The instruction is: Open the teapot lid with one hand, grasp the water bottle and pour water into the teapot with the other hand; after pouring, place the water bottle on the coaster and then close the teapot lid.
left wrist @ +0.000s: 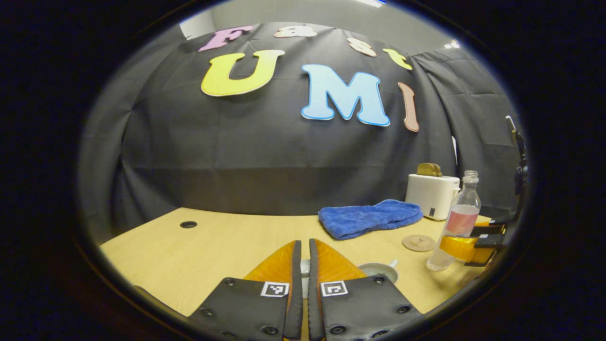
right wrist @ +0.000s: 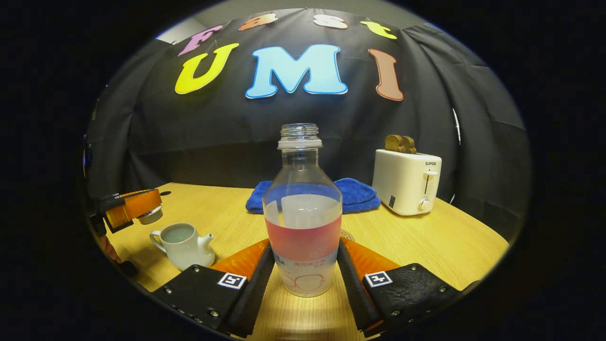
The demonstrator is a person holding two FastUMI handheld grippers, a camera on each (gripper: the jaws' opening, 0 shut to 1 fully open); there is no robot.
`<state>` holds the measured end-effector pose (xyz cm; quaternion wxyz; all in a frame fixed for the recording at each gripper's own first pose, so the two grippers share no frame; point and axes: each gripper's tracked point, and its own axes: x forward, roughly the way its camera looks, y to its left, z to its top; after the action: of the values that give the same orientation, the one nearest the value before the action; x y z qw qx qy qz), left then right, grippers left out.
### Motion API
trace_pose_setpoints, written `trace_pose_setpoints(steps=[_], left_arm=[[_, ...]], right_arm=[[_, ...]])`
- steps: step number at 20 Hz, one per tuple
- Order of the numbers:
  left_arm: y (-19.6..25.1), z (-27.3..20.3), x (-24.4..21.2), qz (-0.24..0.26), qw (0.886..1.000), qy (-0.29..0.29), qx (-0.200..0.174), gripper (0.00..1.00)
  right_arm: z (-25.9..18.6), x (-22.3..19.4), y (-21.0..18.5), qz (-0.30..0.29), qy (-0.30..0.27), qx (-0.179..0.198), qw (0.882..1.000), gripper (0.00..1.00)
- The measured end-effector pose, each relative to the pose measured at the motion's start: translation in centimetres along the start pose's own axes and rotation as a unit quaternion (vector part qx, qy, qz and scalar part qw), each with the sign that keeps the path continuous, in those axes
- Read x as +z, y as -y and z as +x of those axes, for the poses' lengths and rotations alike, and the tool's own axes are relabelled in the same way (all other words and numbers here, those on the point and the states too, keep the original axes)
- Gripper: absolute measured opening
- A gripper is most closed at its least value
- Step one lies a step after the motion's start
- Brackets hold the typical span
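A clear, capless water bottle (right wrist: 303, 222) with a pink label stands upright, about half full, between the fingers of my right gripper (right wrist: 305, 248), which is shut on its lower body. Seen from the left gripper view, the bottle (left wrist: 457, 222) leans slightly, its base at the table just right of the round coaster (left wrist: 418, 243). The white teapot (right wrist: 182, 244) sits open at the left with water inside. Above and left of it my left gripper (right wrist: 130, 208) holds the white lid (right wrist: 151, 215). In its own view the left gripper (left wrist: 304, 244) is shut on the lid (left wrist: 305, 270), with the teapot rim (left wrist: 378, 271) just to the right.
A folded blue towel (right wrist: 360, 194) lies at the back of the wooden table (right wrist: 450, 241). A white toaster (right wrist: 407, 187) with toast in it stands at the back right. A round cable hole (left wrist: 188, 224) is in the table's far left.
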<state>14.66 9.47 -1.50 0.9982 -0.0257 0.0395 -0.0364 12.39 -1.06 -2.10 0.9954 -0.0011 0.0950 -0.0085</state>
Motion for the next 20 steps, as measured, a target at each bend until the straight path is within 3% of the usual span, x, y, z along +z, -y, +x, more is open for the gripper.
trace_pose_setpoints(steps=[4,12,15,20], left_arm=[[-0.5,0.5,-0.8,0.001,1.000,-0.011,0.002,0.11],[-2.0,0.6,-0.5,-0.016,1.000,-0.005,0.009,0.13],[-2.6,0.6,-0.6,-0.016,1.000,-0.005,0.012,0.13],[-3.2,0.9,-0.8,-0.033,0.999,-0.010,0.006,0.13]], right_arm=[[0.0,0.1,-0.2,-0.010,0.000,-0.004,1.000,0.75],[0.0,0.4,-1.2,-0.103,0.006,-0.028,0.994,0.75],[0.1,0.5,-1.4,-0.174,0.007,-0.042,0.984,0.74],[0.0,0.1,-1.9,-0.305,0.008,-0.048,0.951,0.75]])
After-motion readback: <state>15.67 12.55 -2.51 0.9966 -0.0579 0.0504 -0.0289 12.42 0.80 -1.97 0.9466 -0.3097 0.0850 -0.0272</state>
